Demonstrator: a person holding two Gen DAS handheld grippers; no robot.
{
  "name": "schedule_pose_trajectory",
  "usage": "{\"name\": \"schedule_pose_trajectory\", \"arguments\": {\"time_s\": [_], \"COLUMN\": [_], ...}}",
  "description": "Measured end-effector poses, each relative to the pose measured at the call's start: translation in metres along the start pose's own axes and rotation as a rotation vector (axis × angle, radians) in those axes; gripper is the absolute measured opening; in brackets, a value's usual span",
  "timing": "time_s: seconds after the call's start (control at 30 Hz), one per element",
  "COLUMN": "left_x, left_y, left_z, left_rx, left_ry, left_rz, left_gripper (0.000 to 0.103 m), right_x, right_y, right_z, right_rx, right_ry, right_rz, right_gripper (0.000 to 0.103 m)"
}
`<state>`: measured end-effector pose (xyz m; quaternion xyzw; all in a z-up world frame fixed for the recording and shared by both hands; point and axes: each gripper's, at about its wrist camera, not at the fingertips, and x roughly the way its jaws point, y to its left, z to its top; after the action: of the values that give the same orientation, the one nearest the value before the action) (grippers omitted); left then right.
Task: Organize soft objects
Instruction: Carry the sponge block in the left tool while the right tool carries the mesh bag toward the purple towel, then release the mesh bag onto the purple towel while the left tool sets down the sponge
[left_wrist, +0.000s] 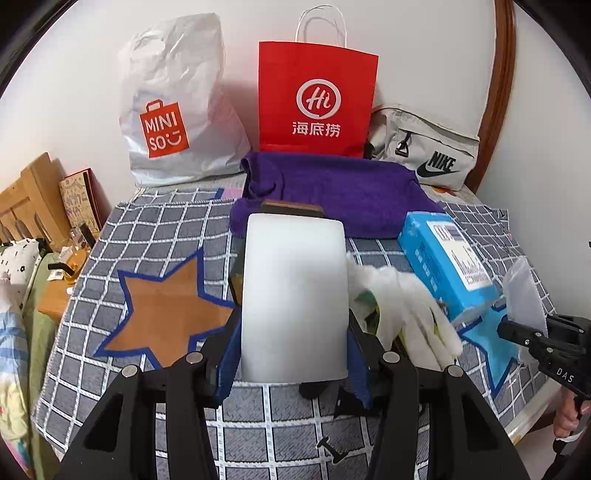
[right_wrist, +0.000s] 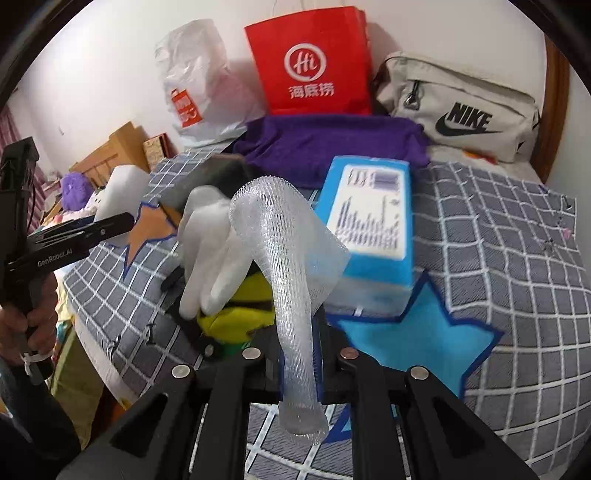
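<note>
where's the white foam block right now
The foam block sits clamped in the left gripper, in front of the purple towel, left of the white gloves.

Black left tool (left_wrist: 293, 373) — blue-lined fingers, silver screws, right tool (right_wrist: 301, 369) alike, white "GenRobot.AI" lettering
</note>
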<state>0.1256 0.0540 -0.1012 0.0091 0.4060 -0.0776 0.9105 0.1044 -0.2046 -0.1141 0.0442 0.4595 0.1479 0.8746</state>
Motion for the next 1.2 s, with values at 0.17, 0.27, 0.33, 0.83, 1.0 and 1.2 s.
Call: {"name": "schedule_pose_trajectory", "arguments": {"time_s": [0.17,0.27,0.33,0.83,1.0,1.2], "left_x": [0.000,0.002,0.003,0.029,0.043,0.067], "left_y": [-0.003,-0.005,-0.005,-0.001,-0.001,-0.001], "left_z": [0.018,0.031,0.036,0.091,0.110,0.136], "left_rx": [-0.005,-0.004,-0.004,-0.050,-0.048,-0.037], "left_ry": [-0.007,-0.007,-0.005,0.021,0.029,0.048], "left_rz": [0.005,0.015,0.020,0.046,0.051,0.056], "left_gripper": [0.048,0.048,0.048,0.048,0.048,0.048], "right_x": [-0.005,-0.006,-0.005,0.008,0.017,0.040], "right_y": [-0.006,-0.010,-0.012,-0.029,-0.034,-0.043], "right_z": [0.018,0.031,0.041,0.109,0.136,0.170], "right_rx": [0.002,0.003,-0.001,0.000,0.006,0.016], "right_ry": [-0.024,-0.035,-0.035,-0.076,-0.085,-0.077], "right_rz": [-0.015,-0.029,-0.048,-0.078,-0.073,-0.063], "right_gripper": [0.011,0.011,0.011,0.011,0.011,0.011]}}
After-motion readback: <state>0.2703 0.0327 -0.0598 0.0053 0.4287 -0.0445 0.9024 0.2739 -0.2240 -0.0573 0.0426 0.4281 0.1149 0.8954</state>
